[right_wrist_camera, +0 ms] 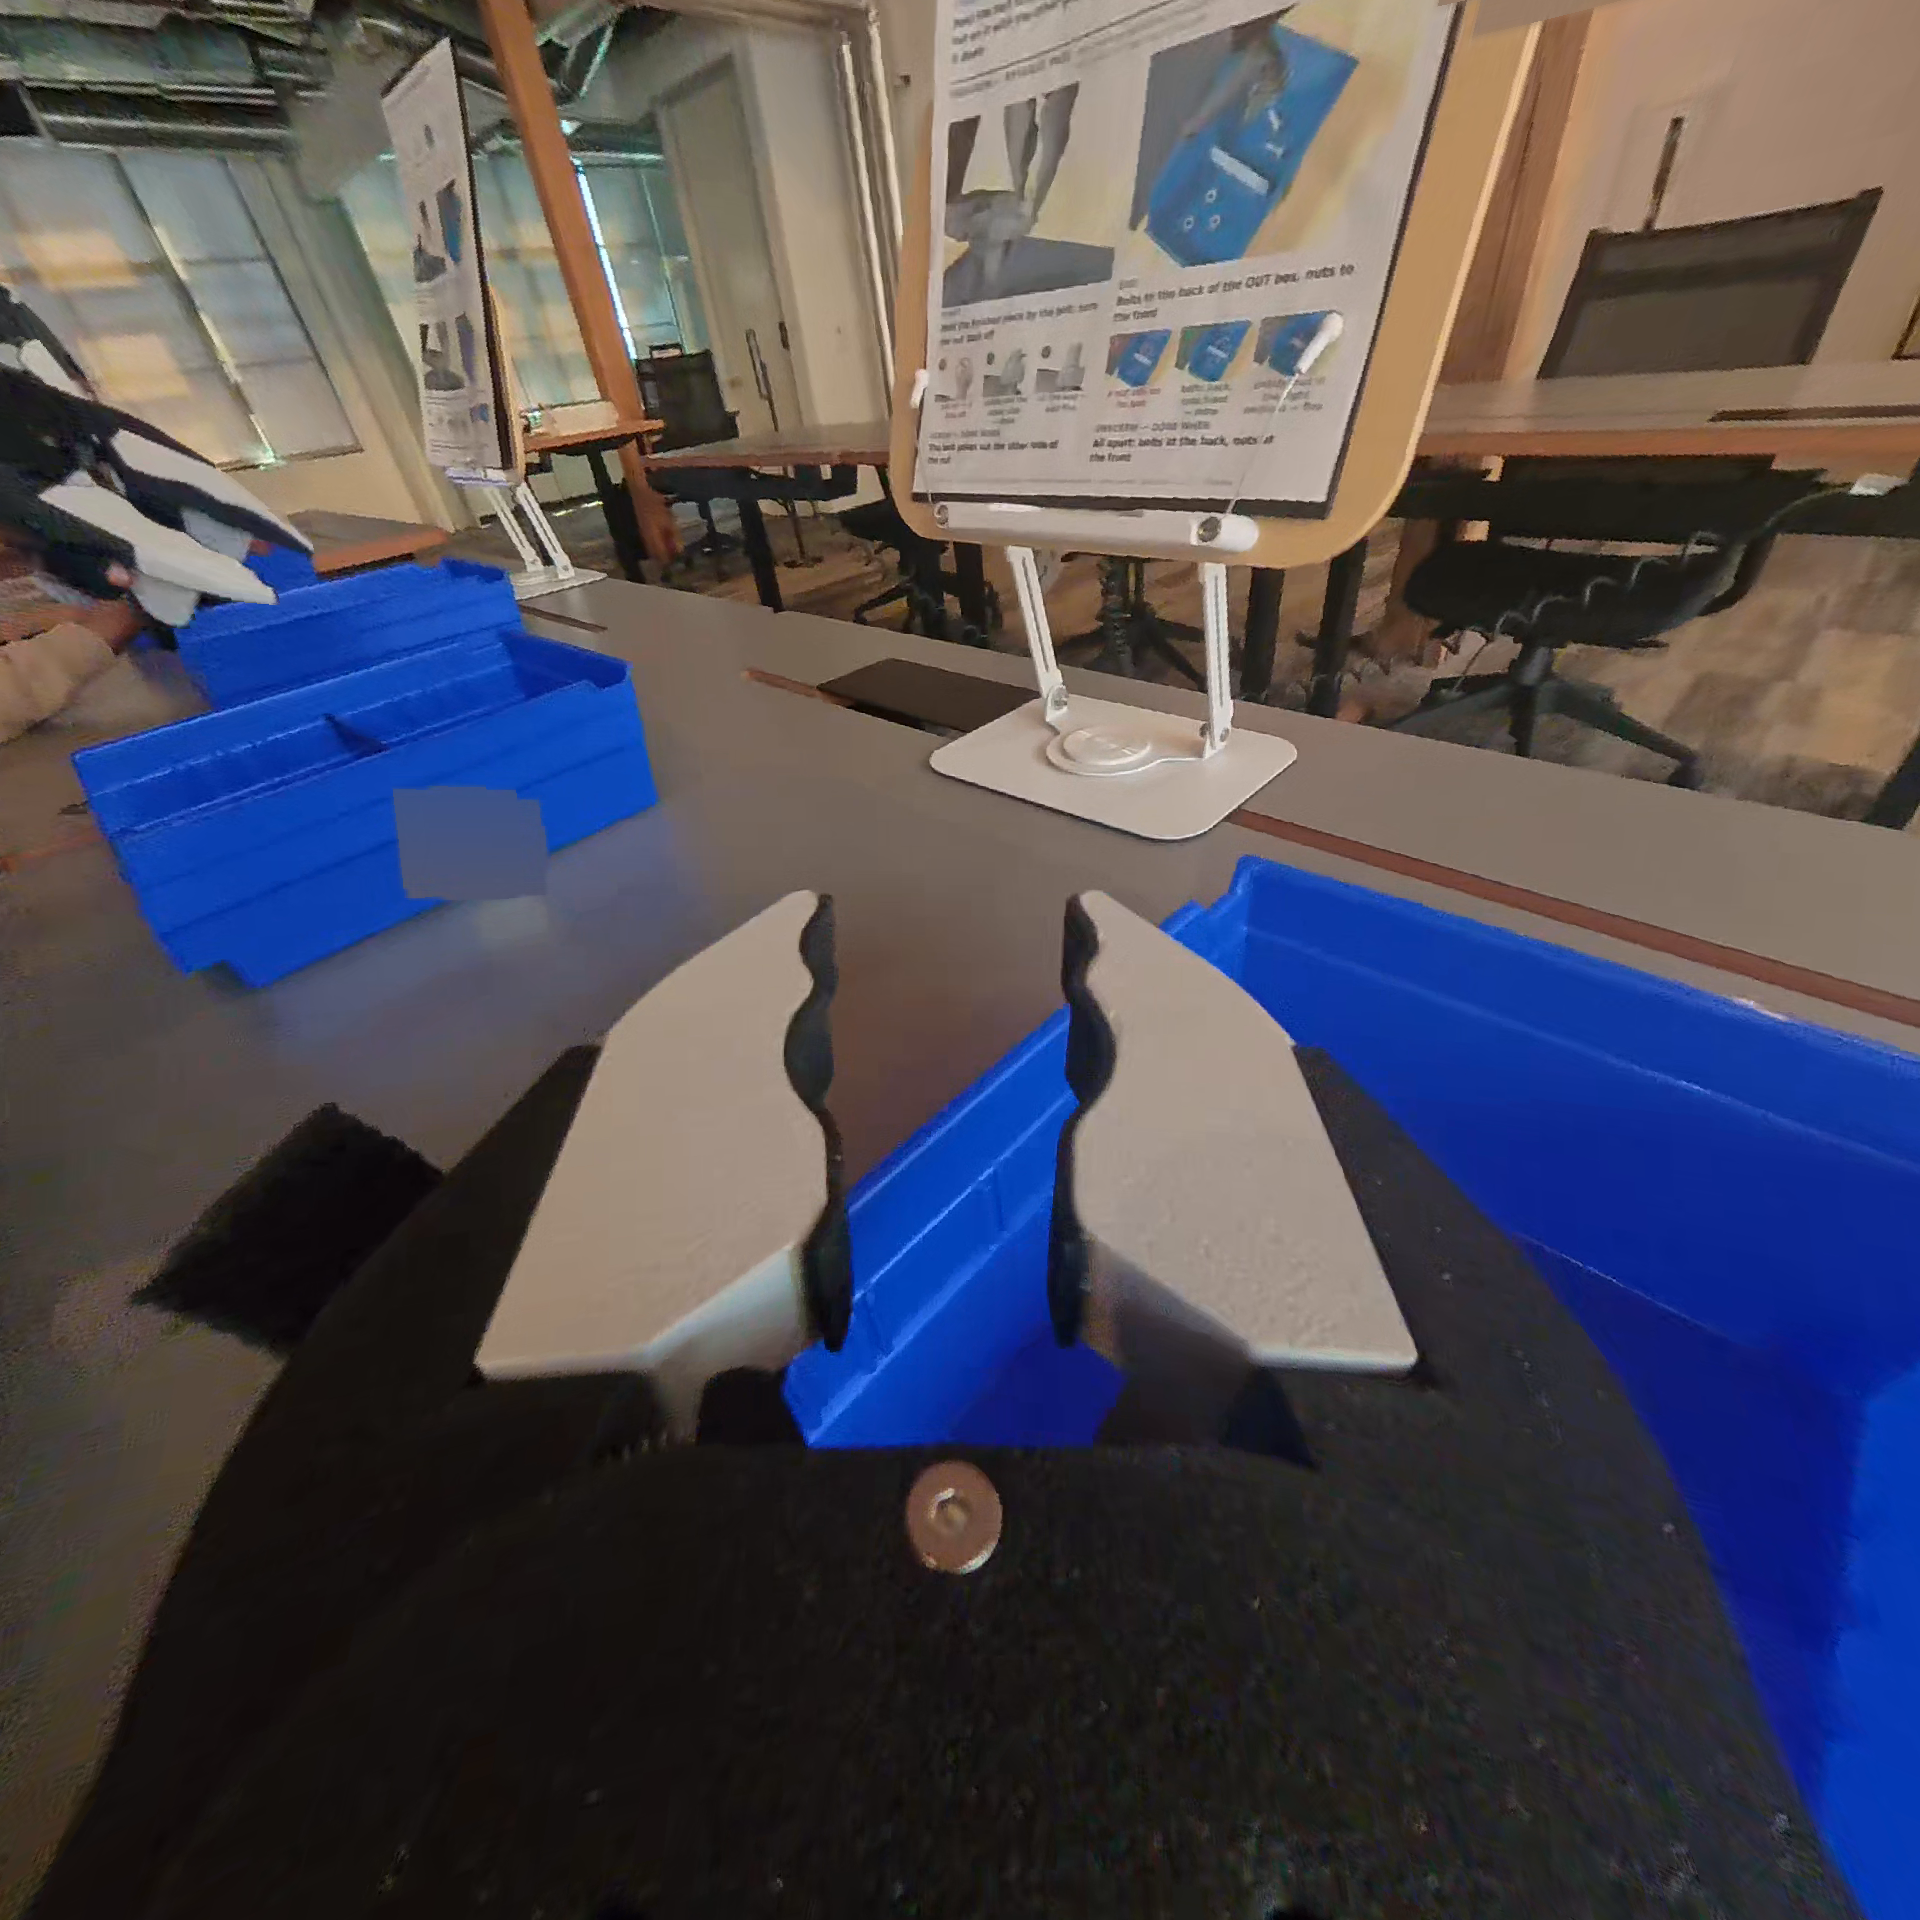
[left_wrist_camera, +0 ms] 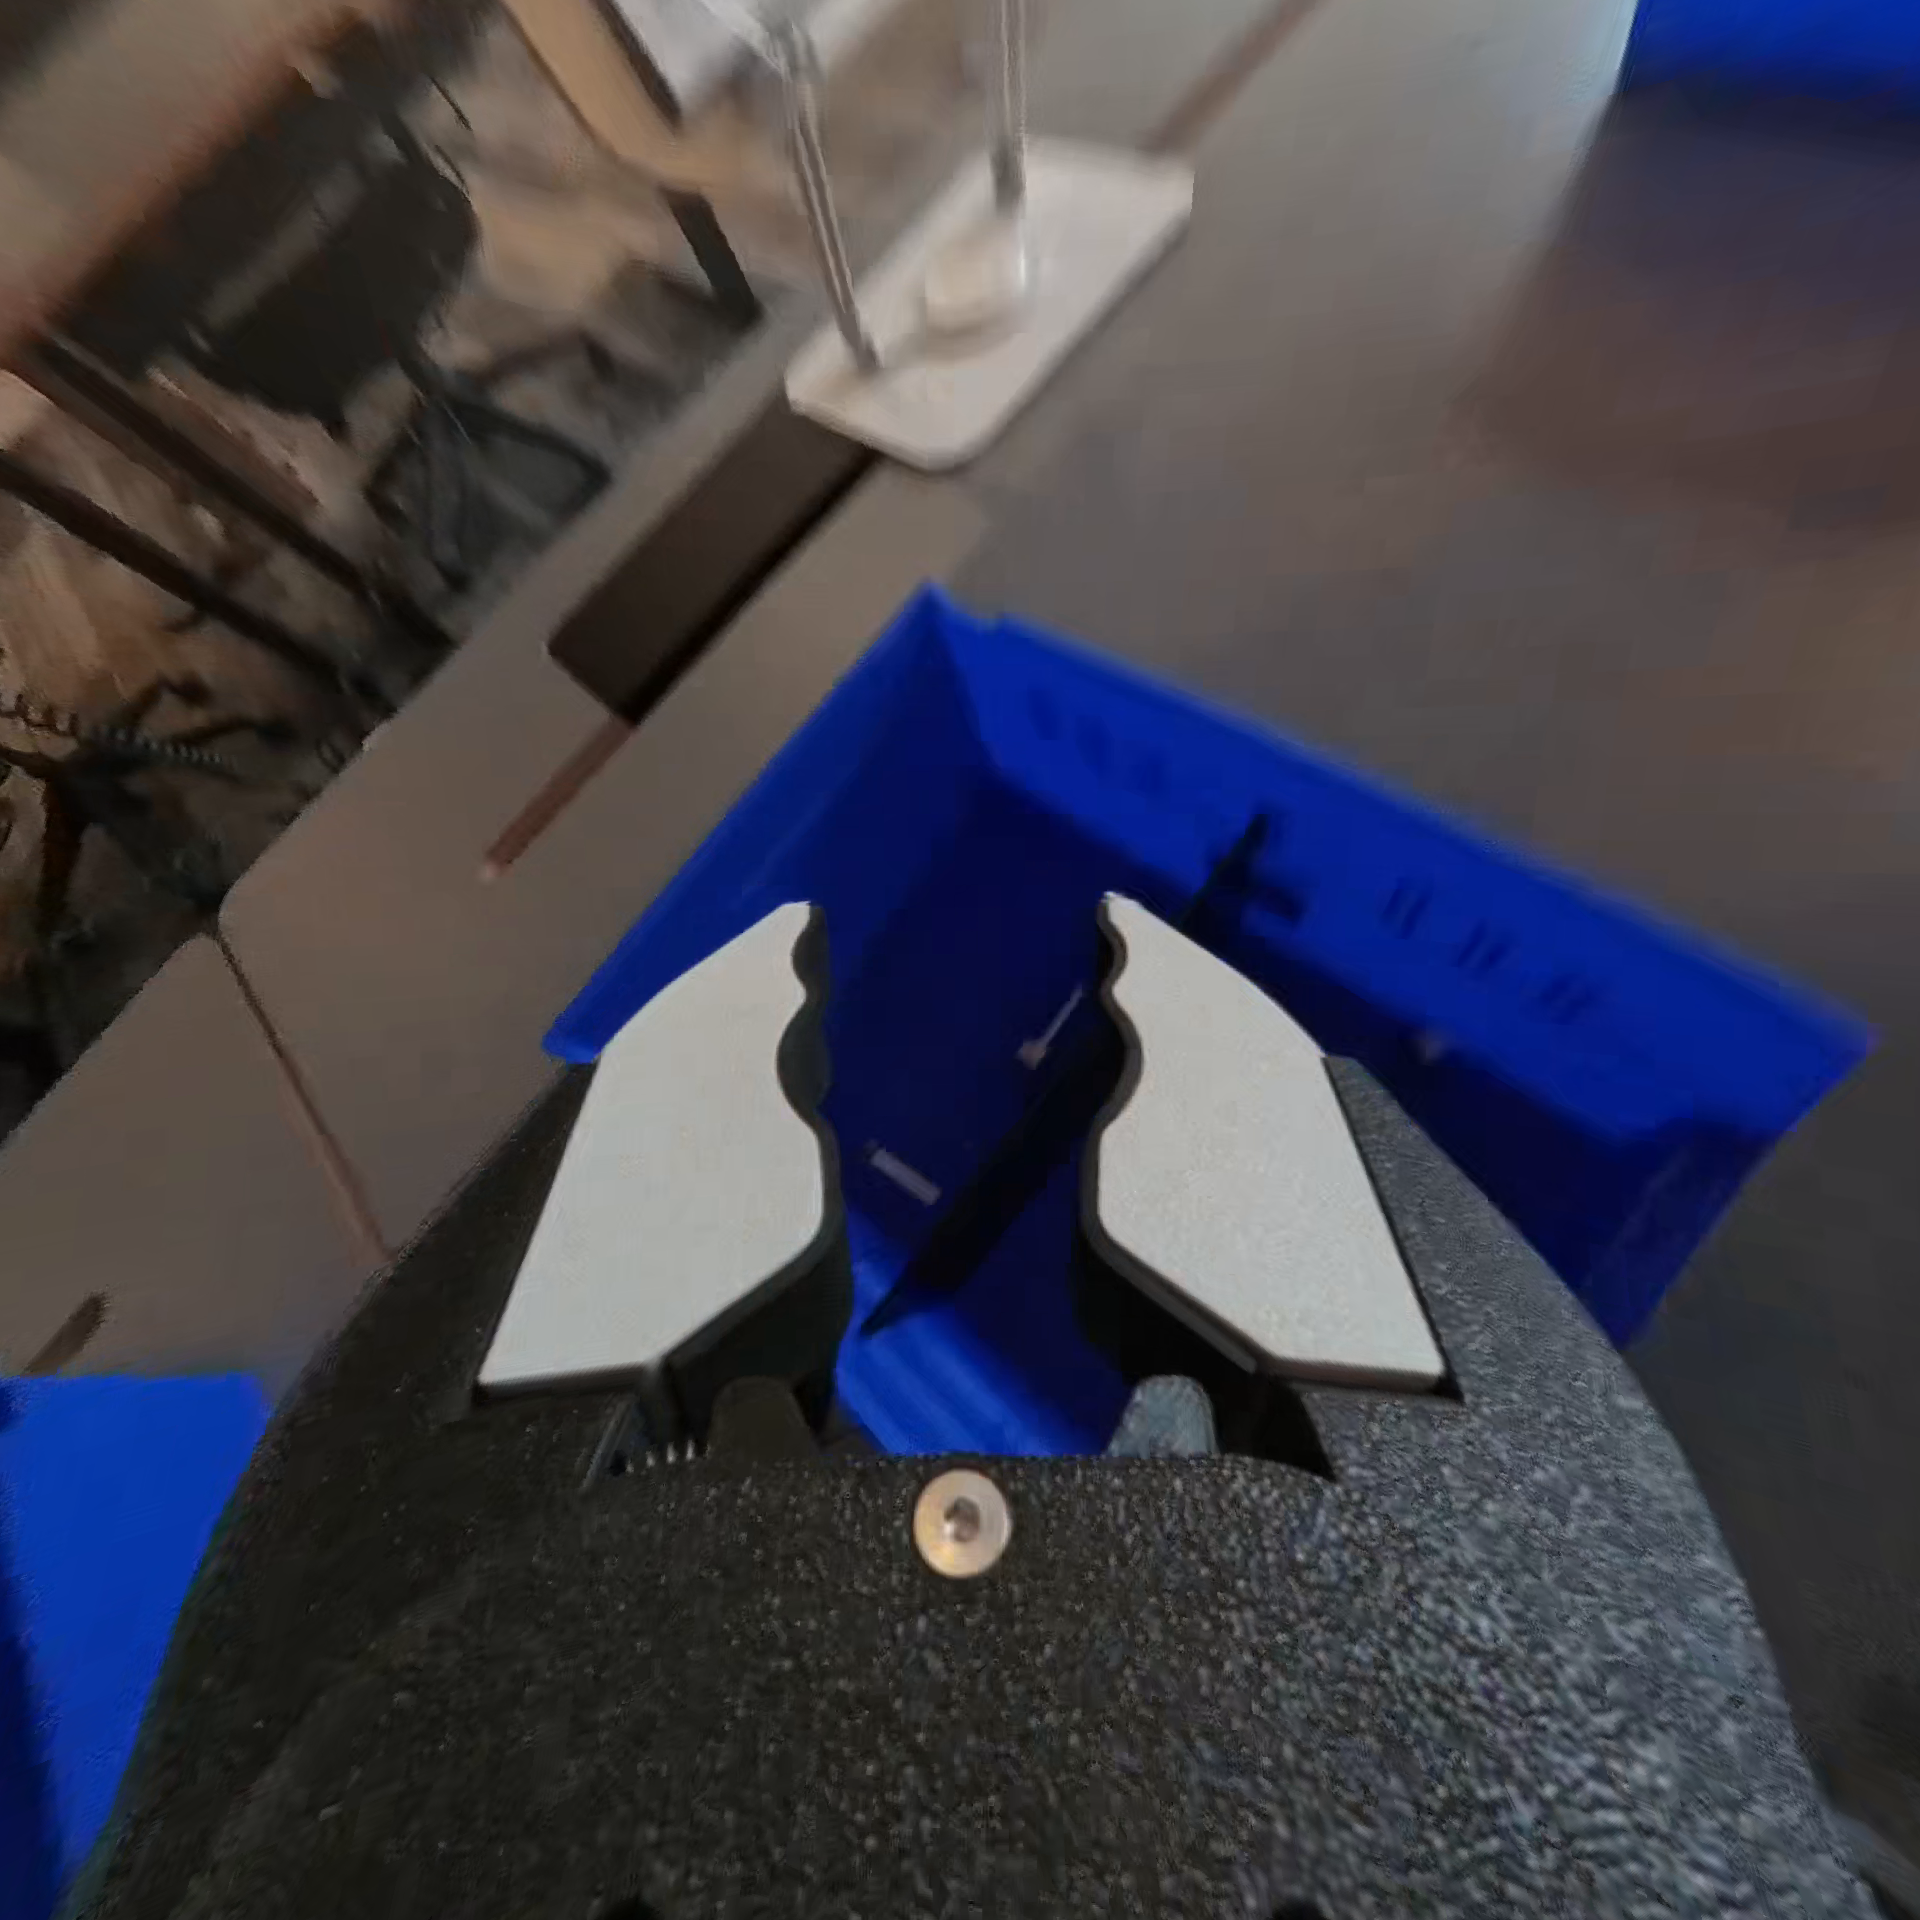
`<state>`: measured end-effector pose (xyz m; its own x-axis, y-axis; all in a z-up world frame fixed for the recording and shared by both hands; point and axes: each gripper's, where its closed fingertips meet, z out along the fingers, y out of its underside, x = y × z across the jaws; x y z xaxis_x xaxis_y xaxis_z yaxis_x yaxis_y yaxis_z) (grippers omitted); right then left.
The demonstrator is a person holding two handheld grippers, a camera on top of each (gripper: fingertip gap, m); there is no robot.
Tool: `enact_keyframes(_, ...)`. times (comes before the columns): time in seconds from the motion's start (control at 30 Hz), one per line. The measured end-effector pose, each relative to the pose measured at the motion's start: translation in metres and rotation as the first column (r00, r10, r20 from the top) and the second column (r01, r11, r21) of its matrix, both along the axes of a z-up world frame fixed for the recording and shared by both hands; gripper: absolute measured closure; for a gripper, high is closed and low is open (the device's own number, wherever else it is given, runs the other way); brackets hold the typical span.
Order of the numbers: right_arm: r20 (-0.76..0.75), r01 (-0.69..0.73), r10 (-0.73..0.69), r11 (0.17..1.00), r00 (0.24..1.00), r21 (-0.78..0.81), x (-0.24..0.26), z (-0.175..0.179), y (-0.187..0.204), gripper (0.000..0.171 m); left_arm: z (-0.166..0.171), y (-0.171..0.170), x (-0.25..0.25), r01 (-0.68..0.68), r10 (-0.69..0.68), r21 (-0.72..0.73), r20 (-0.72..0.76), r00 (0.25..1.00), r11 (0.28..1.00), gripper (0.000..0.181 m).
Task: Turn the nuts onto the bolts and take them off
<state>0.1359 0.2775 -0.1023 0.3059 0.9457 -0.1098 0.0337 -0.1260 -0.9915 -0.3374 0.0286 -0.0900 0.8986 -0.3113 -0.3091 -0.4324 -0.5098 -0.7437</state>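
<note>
Left gripper (left_wrist_camera: 956,914) spread, empty, over divided bin (left_wrist_camera: 1455,914); bolt (left_wrist_camera: 902,1174) lies below between my fingers, long axis slanted. Right gripper (right_wrist_camera: 945,909) spread, empty, farther.

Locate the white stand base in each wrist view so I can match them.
Left wrist view: the white stand base sits top centre, blurred, beyond the blue bin.
Right wrist view: the base sits right of centre, mid-height.
Shared landmark: the dark table panel just left of the base.
</note>
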Motion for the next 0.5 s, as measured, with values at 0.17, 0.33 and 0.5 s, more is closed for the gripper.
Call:
enact_keyframes(0.17, 0.02, 0.012, -0.012, 1.0, 1.0, 0.01, 0.002, -0.007, 0.005, 0.125, -0.039, 0.004, -0.041, 0.169, -0.244, -0.268, -0.276, 0.93, 0.948, 0.181)
enact_keyframes(0.33, 0.063, 0.005, -0.003, 0.999, 0.998, -0.033, -0.002, -0.021, 0.01, 0.122, -0.081, 0.009, -0.062, 0.28, -0.58, -0.624, -0.347, 0.737, 0.729, 0.181)
enact_keyframes(0.5, 0.083, -0.004, 0.008, 0.998, 0.997, -0.058, -0.009, -0.028, 0.013, 0.123, -0.117, 0.001, -0.073, 0.317, -0.797, -0.858, -0.161, 0.582, 0.405, 0.169)
